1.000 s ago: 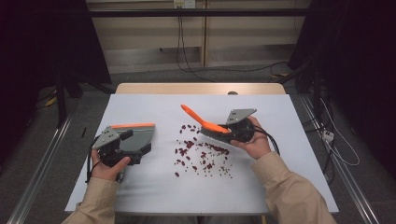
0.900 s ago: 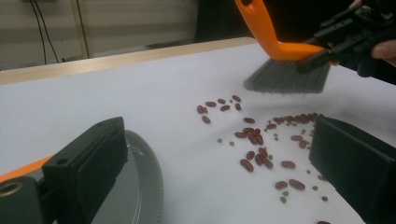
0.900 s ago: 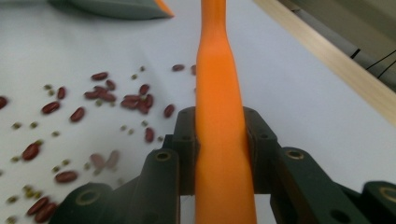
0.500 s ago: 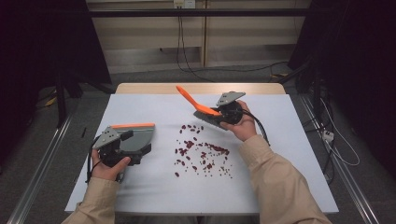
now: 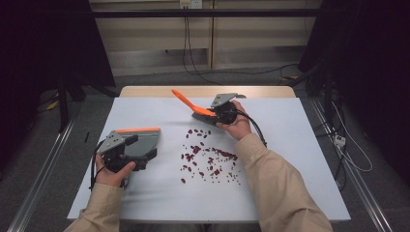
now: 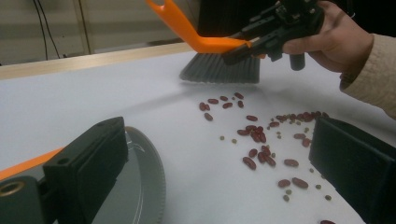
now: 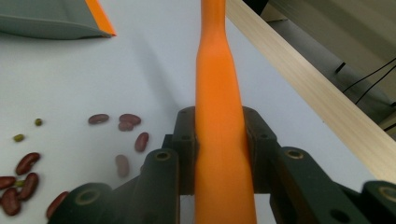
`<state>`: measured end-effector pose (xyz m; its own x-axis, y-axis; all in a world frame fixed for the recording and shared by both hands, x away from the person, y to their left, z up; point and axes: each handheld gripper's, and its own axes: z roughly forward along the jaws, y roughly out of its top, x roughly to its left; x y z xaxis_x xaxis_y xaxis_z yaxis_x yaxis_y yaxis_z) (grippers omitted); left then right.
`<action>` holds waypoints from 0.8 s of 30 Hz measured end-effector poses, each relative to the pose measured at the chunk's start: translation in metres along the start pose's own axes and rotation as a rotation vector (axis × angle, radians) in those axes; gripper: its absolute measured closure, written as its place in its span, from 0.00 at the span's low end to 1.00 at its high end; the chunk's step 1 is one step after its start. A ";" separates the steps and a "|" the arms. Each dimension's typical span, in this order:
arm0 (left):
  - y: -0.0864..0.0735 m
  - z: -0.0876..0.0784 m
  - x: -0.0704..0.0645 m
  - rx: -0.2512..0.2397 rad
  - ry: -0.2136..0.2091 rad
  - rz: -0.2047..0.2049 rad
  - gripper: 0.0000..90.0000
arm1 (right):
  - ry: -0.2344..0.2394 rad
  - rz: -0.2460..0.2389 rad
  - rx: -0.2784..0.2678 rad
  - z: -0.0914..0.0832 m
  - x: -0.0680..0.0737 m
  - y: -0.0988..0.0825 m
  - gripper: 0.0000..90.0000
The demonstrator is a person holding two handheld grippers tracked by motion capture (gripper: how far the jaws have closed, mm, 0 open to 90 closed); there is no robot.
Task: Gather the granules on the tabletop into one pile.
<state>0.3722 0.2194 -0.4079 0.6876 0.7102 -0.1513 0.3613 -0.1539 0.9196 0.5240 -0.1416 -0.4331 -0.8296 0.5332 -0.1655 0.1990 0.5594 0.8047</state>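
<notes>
Since the earlier frames, the brush [image 5: 199, 109] has been carried away from the middle of the beans [image 5: 209, 157] to their far edge, toward the back of the table [image 5: 300, 159], while the dustpan [image 5: 140, 143] has been kept where it was. The brush is being held by the right gripper [image 5: 218, 114], its bristles hanging just beyond the farthest beans and its orange handle slanting up and away; it is being set there, by the look of it, so that a stroke can be pulled back through the whole scatter. In the right gripper view the jaws are being pressed tight against both sides of the handle [image 7: 219, 116], so the brush is firmly clamped. The dustpan is being held low on the near left by the left gripper [image 5: 126, 150], well apart from the beans, its mouth turned toward them as a waiting catcher. In the left gripper view one jaw is lying against the pan's grey wall [image 6: 149, 177] while the other is standing far off over the beans; whether the pan is truly being pinched cannot be told.
</notes>
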 end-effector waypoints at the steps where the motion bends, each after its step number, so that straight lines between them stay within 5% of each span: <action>1: 0.000 0.000 0.000 0.000 0.001 -0.002 0.05 | -0.005 -0.013 0.003 0.003 0.001 0.001 0.79; 9: 0.000 -0.003 0.002 -0.004 0.006 0.000 0.05 | 0.073 -0.101 0.018 0.016 0.020 0.009 0.79; 24: 0.000 -0.006 0.004 -0.011 0.017 -0.002 0.05 | 0.219 -0.174 0.014 -0.014 0.054 0.000 0.79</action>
<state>0.3708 0.2262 -0.4065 0.6760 0.7220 -0.1472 0.3558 -0.1448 0.9233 0.4719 -0.1218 -0.4335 -0.9446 0.2792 -0.1726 0.0491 0.6401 0.7667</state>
